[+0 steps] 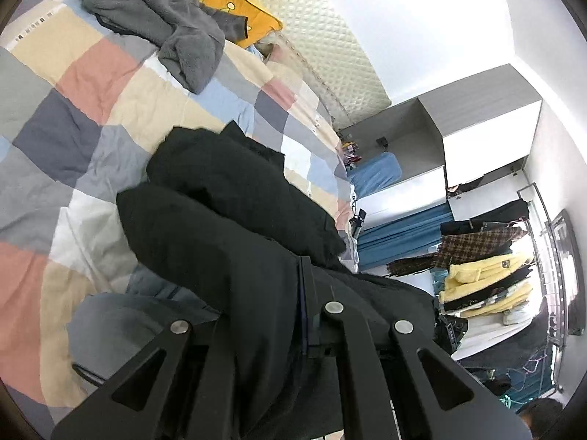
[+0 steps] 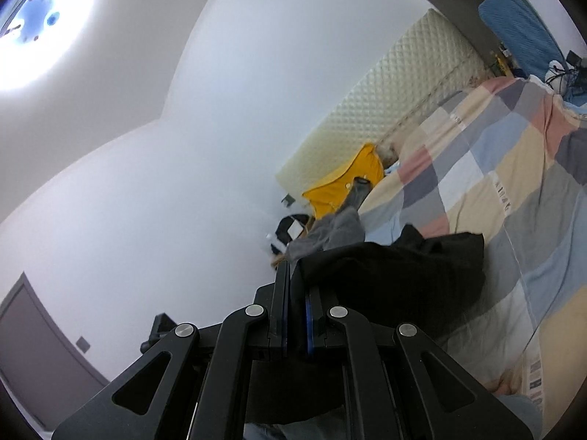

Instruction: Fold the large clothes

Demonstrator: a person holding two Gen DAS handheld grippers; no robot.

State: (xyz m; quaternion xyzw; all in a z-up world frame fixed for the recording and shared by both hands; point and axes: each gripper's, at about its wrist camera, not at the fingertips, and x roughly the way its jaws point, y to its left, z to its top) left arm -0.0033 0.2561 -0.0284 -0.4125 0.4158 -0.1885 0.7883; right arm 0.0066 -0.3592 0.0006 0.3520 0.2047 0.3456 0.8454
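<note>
I had both tongs clamped on the large black garment of thick, soft cloth point(image 1: 234, 220): the left tongs point(image 1: 306, 293) were pinched nearly closed with its dark cloth bunched over and around them, and the right tongs point(image 2: 295, 286) were likewise almost closed, gripping an edge of the same cloth. The garment hung from those two grips, its far part in a loose heap near the middle of the bed, on the patchwork quilt of pink, cream, grey and blue squares point(image 1: 73, 117). I judged this to be the lifting step, raising the garment clear so it could be spread or doubled over; the next move, I thought, called for keeping both grips firm and apart so the cloth hung flat before laying it down. A crumpled grey fleece garment point(image 1: 157, 18) lay toward the head of the bed beside a mustard-yellow pillow point(image 1: 234, 3). Dark lettering ran along one quilt seam point(image 2: 502, 198), too small to read.
</note>
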